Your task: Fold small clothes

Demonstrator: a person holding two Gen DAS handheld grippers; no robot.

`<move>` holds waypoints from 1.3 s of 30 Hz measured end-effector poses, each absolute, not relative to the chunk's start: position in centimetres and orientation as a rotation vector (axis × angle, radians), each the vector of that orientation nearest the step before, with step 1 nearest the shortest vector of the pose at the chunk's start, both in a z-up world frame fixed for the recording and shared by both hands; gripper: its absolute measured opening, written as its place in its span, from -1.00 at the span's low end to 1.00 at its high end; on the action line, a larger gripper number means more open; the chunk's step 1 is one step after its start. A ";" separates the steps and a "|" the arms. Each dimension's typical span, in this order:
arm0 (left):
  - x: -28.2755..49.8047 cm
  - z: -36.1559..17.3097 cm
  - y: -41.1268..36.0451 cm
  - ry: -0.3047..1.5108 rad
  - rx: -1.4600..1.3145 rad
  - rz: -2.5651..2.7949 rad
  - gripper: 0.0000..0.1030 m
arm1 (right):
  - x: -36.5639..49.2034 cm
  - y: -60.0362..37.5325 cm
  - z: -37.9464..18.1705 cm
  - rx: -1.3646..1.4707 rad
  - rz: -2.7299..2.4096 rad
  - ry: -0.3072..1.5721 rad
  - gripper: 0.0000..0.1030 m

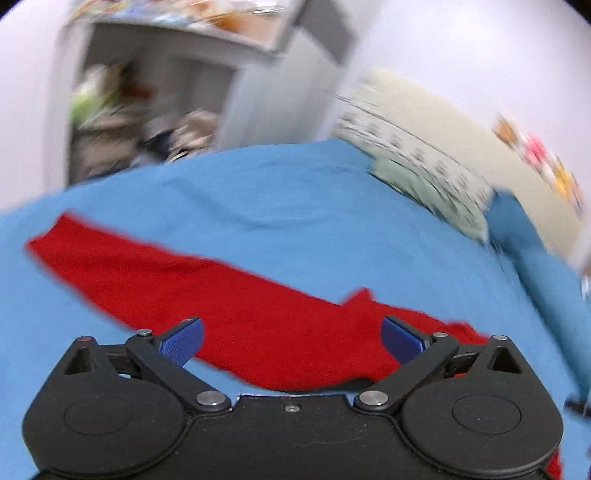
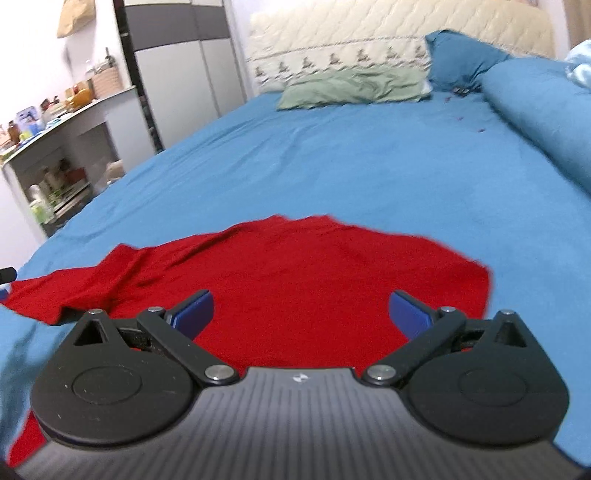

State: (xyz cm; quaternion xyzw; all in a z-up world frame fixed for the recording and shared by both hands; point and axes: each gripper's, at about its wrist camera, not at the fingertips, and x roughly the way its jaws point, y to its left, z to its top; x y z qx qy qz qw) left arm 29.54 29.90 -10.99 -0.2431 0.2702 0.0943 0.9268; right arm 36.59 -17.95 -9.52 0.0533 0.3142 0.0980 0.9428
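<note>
A small red garment [image 1: 207, 291] lies spread on the blue bed sheet [image 1: 280, 192]. In the left wrist view it runs as a long strip from upper left to lower right. My left gripper [image 1: 291, 338] is open and empty, its blue pads [image 1: 183, 341] just above the garment's near edge. In the right wrist view the garment [image 2: 306, 280] lies wide and rumpled, with a sleeve reaching left. My right gripper [image 2: 301, 312] is open and empty, hovering over the garment's near part. Both views are slightly blurred.
A pale green pillow [image 2: 354, 88] and a cream headboard [image 2: 399, 33] are at the bed's far end. A blue pillow [image 2: 461, 59] and rolled blue duvet [image 2: 543, 107] lie along the right. A grey shelf unit [image 2: 62, 147] with clutter stands left of the bed.
</note>
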 end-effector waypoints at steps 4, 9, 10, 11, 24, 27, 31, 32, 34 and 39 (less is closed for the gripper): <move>28.2 -13.4 35.5 0.558 -0.655 0.324 0.94 | 36.3 -15.2 -10.2 0.134 0.242 0.671 1.00; 28.4 -15.5 39.7 0.575 -0.756 0.386 0.76 | 36.1 -12.9 -10.9 0.121 0.256 0.704 1.00; 28.7 -16.1 40.3 0.581 -0.772 0.390 0.67 | 36.2 -12.5 -11.0 0.108 0.254 0.704 1.00; 29.0 -16.6 40.6 0.587 -0.777 0.397 0.63 | 36.4 -12.0 -11.1 0.096 0.252 0.705 1.00; 33.8 -15.9 40.8 0.586 -0.613 0.524 -0.93 | 36.4 -11.2 -11.7 0.069 0.252 0.700 1.00; 34.5 -13.1 38.4 0.525 -0.547 0.467 -0.93 | 36.0 -12.1 -11.3 0.096 0.251 0.670 1.00; 36.5 -7.8 31.6 0.424 -0.422 0.299 -0.94 | 35.4 -14.2 -10.3 0.181 0.243 0.620 1.00; 37.1 -6.7 29.5 0.405 -0.394 0.254 -0.94 | 35.2 -14.8 -10.0 0.194 0.233 0.609 1.00; 38.4 -4.6 23.9 0.366 -0.326 0.138 -0.93 | 34.9 -15.8 -9.3 0.198 0.209 0.592 1.00; 41.5 -5.0 8.3 0.416 -0.161 -0.122 -0.93 | 33.8 -19.3 -7.9 0.188 0.122 0.580 1.00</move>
